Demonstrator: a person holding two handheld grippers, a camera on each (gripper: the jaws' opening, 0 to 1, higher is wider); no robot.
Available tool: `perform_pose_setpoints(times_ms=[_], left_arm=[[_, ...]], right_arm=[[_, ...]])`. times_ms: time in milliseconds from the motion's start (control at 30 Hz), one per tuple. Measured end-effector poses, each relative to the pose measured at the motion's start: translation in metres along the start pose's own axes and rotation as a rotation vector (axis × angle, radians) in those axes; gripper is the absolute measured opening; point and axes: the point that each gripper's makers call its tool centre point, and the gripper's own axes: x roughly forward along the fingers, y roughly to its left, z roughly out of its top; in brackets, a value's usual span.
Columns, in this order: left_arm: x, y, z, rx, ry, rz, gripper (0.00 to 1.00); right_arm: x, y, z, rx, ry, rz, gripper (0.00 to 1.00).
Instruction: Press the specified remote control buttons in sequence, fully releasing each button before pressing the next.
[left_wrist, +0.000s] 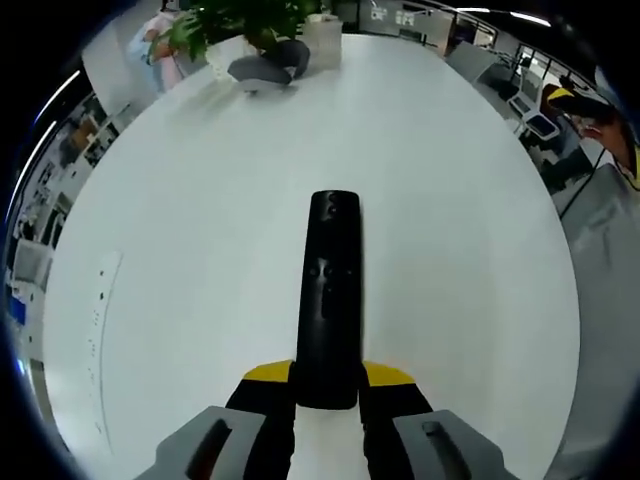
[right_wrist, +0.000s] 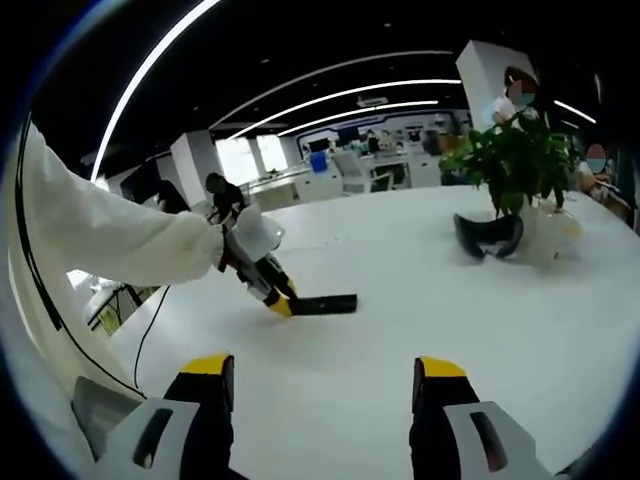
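Note:
A long black remote control lies along the white table, buttons facing up. My left gripper is shut on its near end, the yellow-tipped jaws pressed against both sides. In the right gripper view the same remote lies flat on the table, with the left gripper clamped on its left end and a white sleeve behind it. My right gripper hovers above the table some way short of the remote, open, with nothing between its jaws.
A potted green plant and a dark headset-like object stand at the far end of the table; the plant and headset sit at the right. Office desks surround the table, with people behind the plant.

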Motion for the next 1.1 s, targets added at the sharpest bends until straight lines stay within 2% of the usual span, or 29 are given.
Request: perform_pose_setpoints(times_ms=[200,567,733,1100], left_arm=[[-0.002,-0.015,-0.003,-0.003,-0.013,-0.001,0.23],[-0.005,-0.039,-0.009,0.014,0.013,-0.006,0.23],[-0.006,-0.048,-0.012,0.006,0.003,-0.002,0.23],[-0.009,-0.066,-0.015,0.003,0.037,-0.003,0.23]], right_arm=[[-0.003,0.005,0.002,-0.013,-0.006,0.007,0.72],[-0.008,0.015,0.004,-0.039,-0.006,0.017,0.7],[-0.01,0.021,0.002,-0.053,0.001,0.026,0.69],[-0.013,0.033,0.01,-0.078,-0.013,0.042,0.66]])
